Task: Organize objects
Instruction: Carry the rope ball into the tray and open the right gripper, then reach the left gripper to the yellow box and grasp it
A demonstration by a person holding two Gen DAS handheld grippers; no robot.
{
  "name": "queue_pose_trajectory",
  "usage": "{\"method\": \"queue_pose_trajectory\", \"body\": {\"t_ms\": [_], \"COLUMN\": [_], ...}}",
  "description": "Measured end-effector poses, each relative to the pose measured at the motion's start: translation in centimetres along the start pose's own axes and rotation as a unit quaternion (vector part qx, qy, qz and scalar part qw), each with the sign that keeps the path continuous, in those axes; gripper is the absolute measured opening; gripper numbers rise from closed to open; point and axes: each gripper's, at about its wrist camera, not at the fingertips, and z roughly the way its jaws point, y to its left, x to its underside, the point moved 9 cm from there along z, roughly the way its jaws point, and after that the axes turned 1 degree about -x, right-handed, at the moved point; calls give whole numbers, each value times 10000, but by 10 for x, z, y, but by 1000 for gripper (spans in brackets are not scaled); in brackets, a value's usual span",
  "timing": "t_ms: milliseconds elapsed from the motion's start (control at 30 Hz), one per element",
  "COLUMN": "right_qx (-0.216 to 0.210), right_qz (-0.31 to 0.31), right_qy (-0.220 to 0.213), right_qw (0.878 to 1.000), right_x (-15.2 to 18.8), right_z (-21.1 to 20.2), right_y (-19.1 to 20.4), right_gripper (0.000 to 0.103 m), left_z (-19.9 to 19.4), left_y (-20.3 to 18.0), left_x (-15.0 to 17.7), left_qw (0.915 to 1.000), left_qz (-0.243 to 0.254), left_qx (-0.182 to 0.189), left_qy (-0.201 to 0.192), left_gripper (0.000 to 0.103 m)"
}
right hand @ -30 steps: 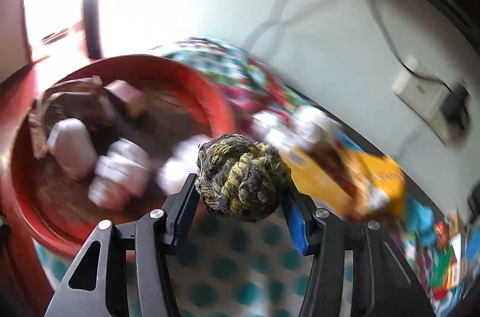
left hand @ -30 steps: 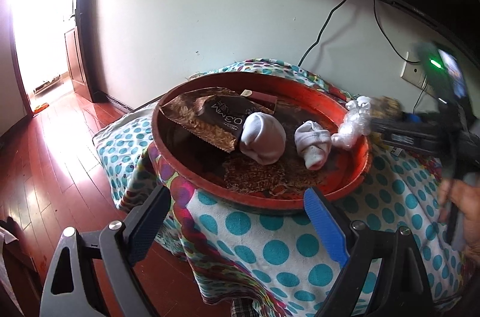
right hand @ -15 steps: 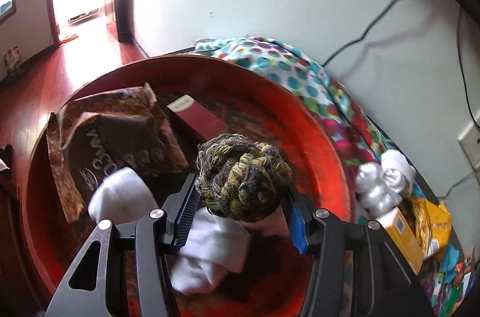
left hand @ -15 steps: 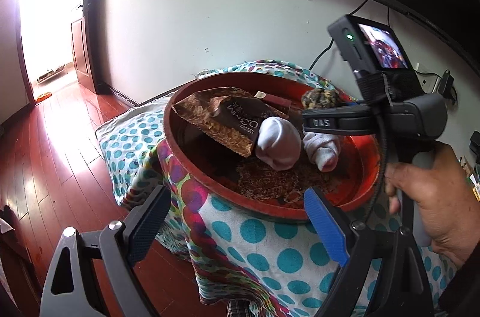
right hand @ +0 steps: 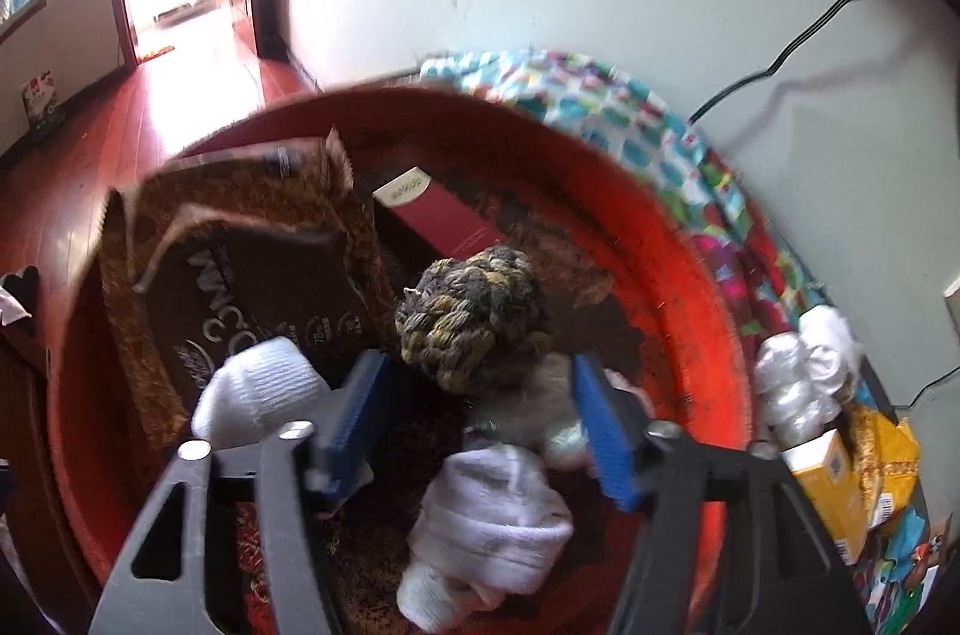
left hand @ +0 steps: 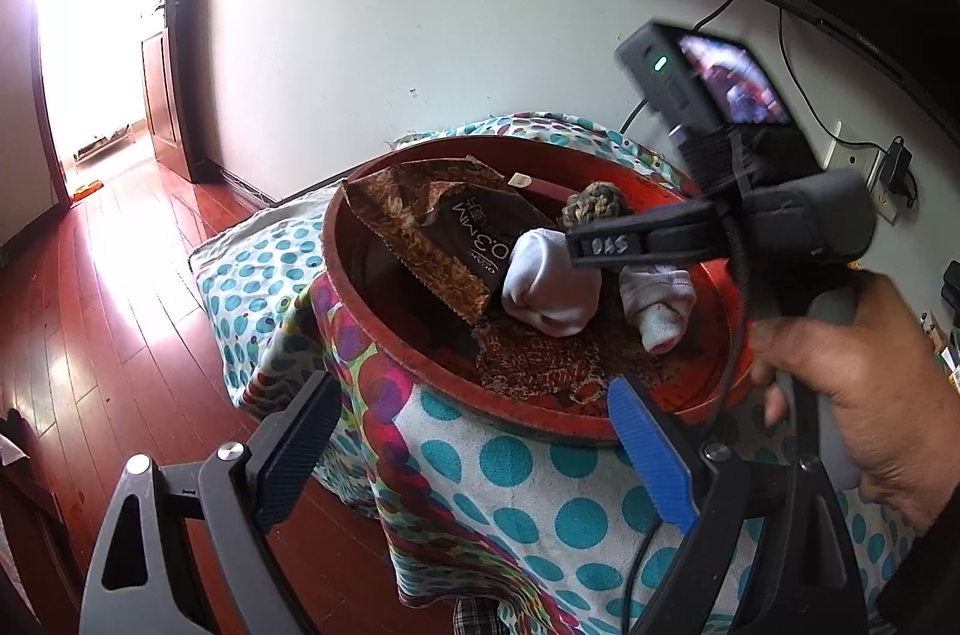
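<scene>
A round red tray (left hand: 384, 335) (right hand: 708, 287) sits on a polka-dot cloth. In it lie a brown snack bag (left hand: 456, 227) (right hand: 252, 275), a dark red box (right hand: 444, 215), two rolled white socks (left hand: 552, 287) (right hand: 480, 527) and a grey-yellow rope ball (left hand: 597, 206) (right hand: 474, 311). My right gripper (right hand: 480, 395) is open over the tray, its fingers spread wider than the ball, which rests just past them. My left gripper (left hand: 474, 443) is open and empty, near the tray's front rim.
Right of the tray on the cloth are a white plastic bundle (right hand: 798, 383), a yellow box (right hand: 834, 479) and a yellow packet (right hand: 888, 455). A wall with cables and a screen stands behind. Red wooden floor (left hand: 90, 305) lies to the left.
My right gripper carried the rope ball leftward over the tray, then opened and let it go. The ball now lies in the tray by the socks. The left gripper barely moved.
</scene>
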Motion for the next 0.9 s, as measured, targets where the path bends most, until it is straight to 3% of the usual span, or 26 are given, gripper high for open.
{"method": "queue_pose_trajectory", "body": {"t_ms": [33, 233, 333, 600, 900], "right_qx": [-22, -97, 114, 539, 1566], "right_qz": [48, 381, 630, 1997, 2559], "right_qy": [-191, -648, -803, -561, -334], "right_qw": [9998, 9971, 9947, 9768, 9534], "right_x": [-3, 1, 17, 104, 187], "right_z": [-11, -53, -70, -77, -88], "right_y": [-3, -27, -55, -174, -286], "right_gripper": [91, 93, 101, 101, 101], "left_z": [-1, -3, -6, -11, -21], "left_y": [0, -6, -11, -31, -74], "left_x": [0, 1, 3, 10, 26], "left_qw": [10000, 9999, 9997, 9982, 9940], "left_qz": [11, 128, 207, 577, 999], "left_qx": [-5, -34, -44, 1, 364], "left_qy": [-9, -50, -78, -151, -245], "left_gripper": [92, 93, 93, 93, 92]}}
